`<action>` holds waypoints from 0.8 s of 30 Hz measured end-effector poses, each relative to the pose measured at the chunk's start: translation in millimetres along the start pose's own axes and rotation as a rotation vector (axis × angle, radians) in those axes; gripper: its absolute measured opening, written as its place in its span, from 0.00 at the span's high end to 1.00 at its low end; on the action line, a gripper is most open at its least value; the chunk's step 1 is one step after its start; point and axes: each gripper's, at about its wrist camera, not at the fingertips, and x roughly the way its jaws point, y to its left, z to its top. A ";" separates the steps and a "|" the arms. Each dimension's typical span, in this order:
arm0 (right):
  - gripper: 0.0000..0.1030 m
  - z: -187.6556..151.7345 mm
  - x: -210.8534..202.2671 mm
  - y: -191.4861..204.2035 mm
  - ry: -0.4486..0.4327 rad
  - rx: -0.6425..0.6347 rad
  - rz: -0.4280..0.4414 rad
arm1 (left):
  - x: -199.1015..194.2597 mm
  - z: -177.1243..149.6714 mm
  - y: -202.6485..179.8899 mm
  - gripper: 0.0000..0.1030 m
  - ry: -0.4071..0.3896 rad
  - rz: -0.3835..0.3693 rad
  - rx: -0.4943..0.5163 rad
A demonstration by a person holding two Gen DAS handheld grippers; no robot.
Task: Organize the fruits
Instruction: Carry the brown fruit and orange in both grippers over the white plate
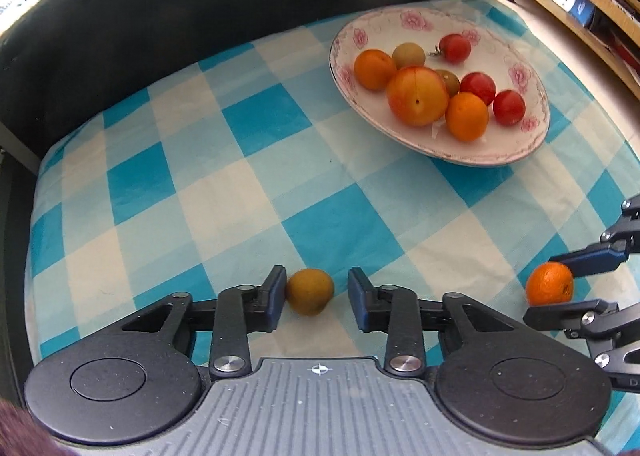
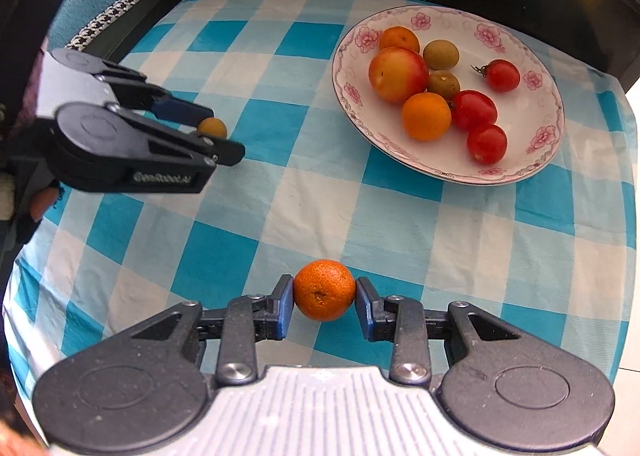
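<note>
Bracketing a small brown fruit: the left gripper (image 1: 317,298) sits low over the checked tablecloth (image 1: 224,159), jaws spread wider than the fruit.
Brown fruit: the brown-green fruit (image 1: 310,291) lies on the cloth between the fingers; the left pad is touching or nearly touching it, and a clear gap separates it from the right pad.
Brown fruit's axis: nearly round, slightly longer across the jaws, with a small bump pointing down toward the camera.
Right gripper: the right gripper (image 2: 324,306) has both blue pads pressed against the sides of a small orange (image 2: 324,290), so the jaws are partly closed on it.
Orange's position: between the fingertips, near the front edge of the table; whether it rests on the cloth or is lifted cannot be told.
Orange's axis: round, with no long axis; its dark navel dimple faces the right wrist camera, slightly downward.
Plate: a floral-rimmed plate (image 1: 532,143) stands on the far right part of the cloth, well apart from both grippers.
Plate contents: a large peach-coloured fruit (image 1: 417,95), two oranges, two brown-green fruits and three red tomatoes, clustered and mostly touching.
Surroundings: a wooden shelf (image 1: 568,11) stands beyond the table's far right corner.
</note>
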 end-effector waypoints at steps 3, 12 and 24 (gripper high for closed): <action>0.65 -1.2 3.0 -3.9 -0.001 0.014 0.010 | 0.1 2.2 -3.5 0.67 0.007 0.004 0.006; 0.65 -5.8 0.2 -8.7 -0.029 -0.003 -0.009 | -8.1 -3.2 -23.6 0.68 0.026 0.045 0.063; 0.65 -12.8 -13.5 -12.8 -0.051 -0.028 -0.058 | -34.7 0.2 -55.0 0.68 -0.008 0.018 0.123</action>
